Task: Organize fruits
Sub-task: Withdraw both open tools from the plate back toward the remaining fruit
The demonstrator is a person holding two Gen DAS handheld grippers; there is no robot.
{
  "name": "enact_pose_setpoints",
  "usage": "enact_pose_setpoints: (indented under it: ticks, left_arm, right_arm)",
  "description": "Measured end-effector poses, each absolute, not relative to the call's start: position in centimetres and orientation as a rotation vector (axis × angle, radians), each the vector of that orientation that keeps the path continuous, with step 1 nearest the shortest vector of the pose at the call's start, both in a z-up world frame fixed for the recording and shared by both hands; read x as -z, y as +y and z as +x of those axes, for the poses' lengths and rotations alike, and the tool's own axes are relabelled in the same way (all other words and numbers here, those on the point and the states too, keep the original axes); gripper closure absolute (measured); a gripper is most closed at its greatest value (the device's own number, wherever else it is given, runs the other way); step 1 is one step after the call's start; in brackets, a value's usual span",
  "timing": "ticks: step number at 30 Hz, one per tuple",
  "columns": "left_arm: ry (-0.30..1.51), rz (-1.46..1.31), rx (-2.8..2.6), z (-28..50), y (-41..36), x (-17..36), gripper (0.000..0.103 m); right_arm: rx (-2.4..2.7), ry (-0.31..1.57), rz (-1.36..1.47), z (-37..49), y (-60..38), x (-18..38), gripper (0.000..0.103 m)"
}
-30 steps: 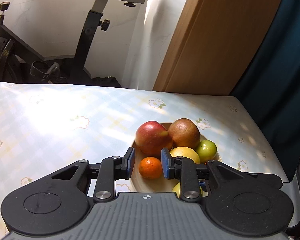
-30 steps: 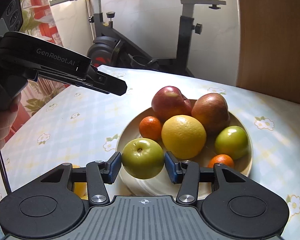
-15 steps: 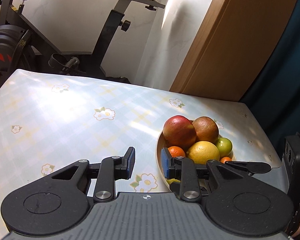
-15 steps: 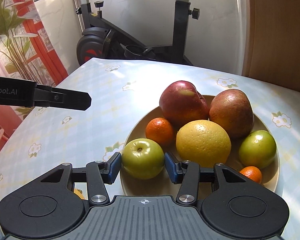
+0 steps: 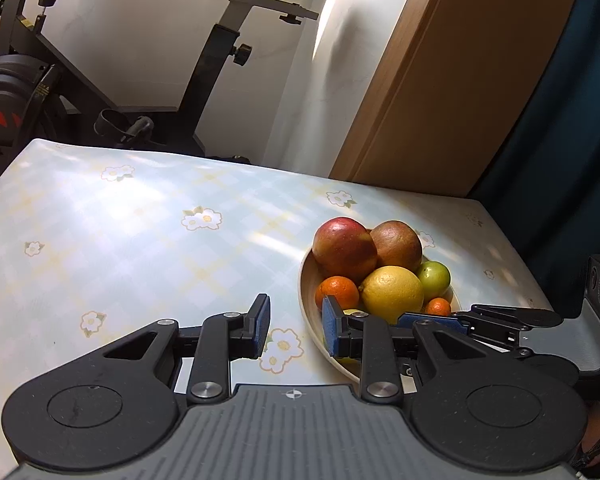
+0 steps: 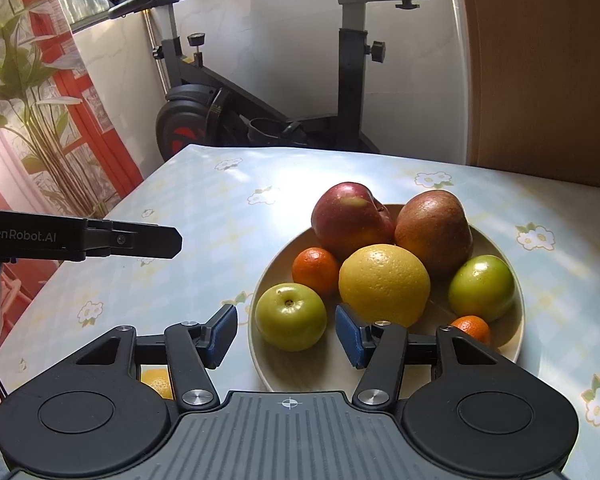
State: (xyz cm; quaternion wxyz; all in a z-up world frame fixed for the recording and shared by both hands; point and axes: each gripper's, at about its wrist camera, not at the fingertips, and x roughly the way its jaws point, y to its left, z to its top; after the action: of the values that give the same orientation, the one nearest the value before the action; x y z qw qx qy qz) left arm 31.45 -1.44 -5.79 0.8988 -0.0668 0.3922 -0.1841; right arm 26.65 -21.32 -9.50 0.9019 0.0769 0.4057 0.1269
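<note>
Right claw (image 6: 286, 330) opening, my pads clear of green apple (image 6: 291, 316) sitting at plate (image 6: 516, 344) front edge. Apple firm, smooth, rolls easily; I'd grip across widest middle.

Exercise bike (image 6: 268, 92) by white wall (image 5: 140, 40), wooden panel (image 5: 460, 100), sunlit floral tablecloth (image 5: 140, 232)
</note>
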Motion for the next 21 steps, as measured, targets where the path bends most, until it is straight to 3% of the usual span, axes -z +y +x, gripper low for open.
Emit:
enact_pose_setpoints:
  ticks: [15, 21]
  left_arm:
    - [0.681, -0.075, 0.336, 30.2, 1.4, 1.0, 0.073]
    - [0.686, -0.094, 0.284, 29.9, 3.9, 1.4, 0.073]
  right_arm:
    - [-0.089, 0.695, 0.188, 19.2, -26.6, 6.5, 0.052]
    - [-0.046, 0.679, 0.249, 18.2, -26.9, 6.9, 0.052]
